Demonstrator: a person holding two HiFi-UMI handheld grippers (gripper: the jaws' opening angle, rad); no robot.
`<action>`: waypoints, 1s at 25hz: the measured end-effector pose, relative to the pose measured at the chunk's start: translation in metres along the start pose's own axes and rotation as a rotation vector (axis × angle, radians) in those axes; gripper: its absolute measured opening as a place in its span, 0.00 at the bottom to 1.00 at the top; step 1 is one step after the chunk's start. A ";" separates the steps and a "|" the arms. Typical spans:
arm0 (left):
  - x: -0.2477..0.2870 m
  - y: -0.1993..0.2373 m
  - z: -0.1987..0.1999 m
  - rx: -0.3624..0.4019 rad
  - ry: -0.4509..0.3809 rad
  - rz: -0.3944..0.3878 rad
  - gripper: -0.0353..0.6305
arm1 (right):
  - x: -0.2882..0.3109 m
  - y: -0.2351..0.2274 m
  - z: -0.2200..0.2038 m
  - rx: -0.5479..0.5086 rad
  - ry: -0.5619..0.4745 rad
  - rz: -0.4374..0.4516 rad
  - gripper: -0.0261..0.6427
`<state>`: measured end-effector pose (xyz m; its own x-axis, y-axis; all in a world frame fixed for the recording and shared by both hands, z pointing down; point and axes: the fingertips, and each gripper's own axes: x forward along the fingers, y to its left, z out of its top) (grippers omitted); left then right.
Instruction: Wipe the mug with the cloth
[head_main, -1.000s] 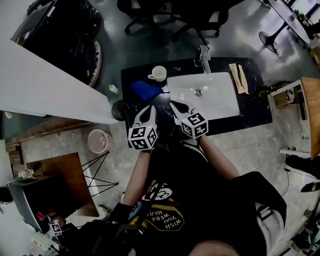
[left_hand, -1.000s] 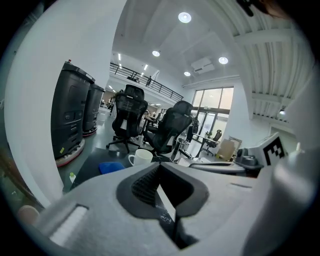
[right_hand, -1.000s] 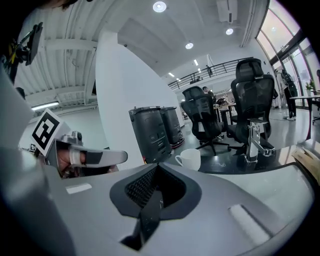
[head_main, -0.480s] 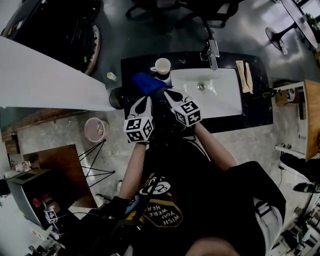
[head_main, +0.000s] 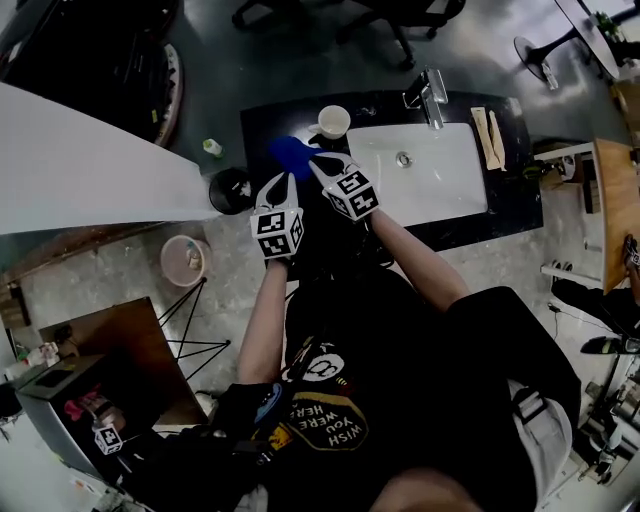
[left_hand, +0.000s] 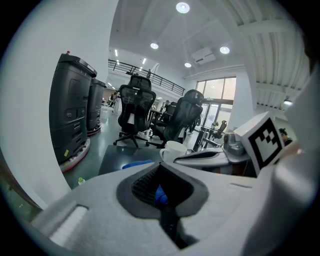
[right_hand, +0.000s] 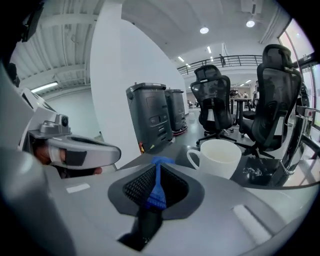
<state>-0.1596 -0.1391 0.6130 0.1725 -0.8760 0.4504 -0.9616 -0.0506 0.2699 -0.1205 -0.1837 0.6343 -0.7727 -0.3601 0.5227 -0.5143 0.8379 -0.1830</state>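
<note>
A white mug (head_main: 333, 121) stands upright at the back of the black counter (head_main: 262, 125), left of the sink. A crumpled blue cloth (head_main: 290, 152) lies just in front of it. My right gripper (head_main: 318, 162) has its tips at the cloth's right edge. Its jaws are just opening: a thin slit shows blue cloth (right_hand: 159, 161), with the mug (right_hand: 220, 157) behind on the right. My left gripper (head_main: 285, 181) hovers shut just short of the cloth's near edge. It faces the cloth (left_hand: 135, 164) and mug (left_hand: 173, 150).
A white sink (head_main: 425, 170) with a chrome faucet (head_main: 432, 95) fills the counter's right half, with wooden utensils (head_main: 490, 140) beside it. A white partition (head_main: 90, 160) runs on the left. A black bin (head_main: 232, 190) and a pink bucket (head_main: 185, 260) stand on the floor.
Both grippers have moved forward over the counter toward the cloth. The right gripper's tips now reach its edge. The mug and cloth have stayed put.
</note>
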 end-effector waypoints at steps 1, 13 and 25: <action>0.003 0.008 -0.001 0.003 0.005 0.004 0.06 | 0.009 -0.001 0.000 0.007 0.009 -0.018 0.11; 0.001 0.036 -0.008 -0.081 0.008 0.059 0.06 | 0.068 0.004 -0.048 -0.196 0.229 -0.043 0.49; 0.047 0.004 0.020 -0.006 0.013 0.002 0.06 | -0.057 -0.057 -0.055 -0.077 0.063 -0.062 0.25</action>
<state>-0.1592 -0.1904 0.6181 0.1730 -0.8698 0.4621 -0.9606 -0.0455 0.2741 -0.0269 -0.1885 0.6604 -0.7143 -0.3875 0.5828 -0.5282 0.8447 -0.0858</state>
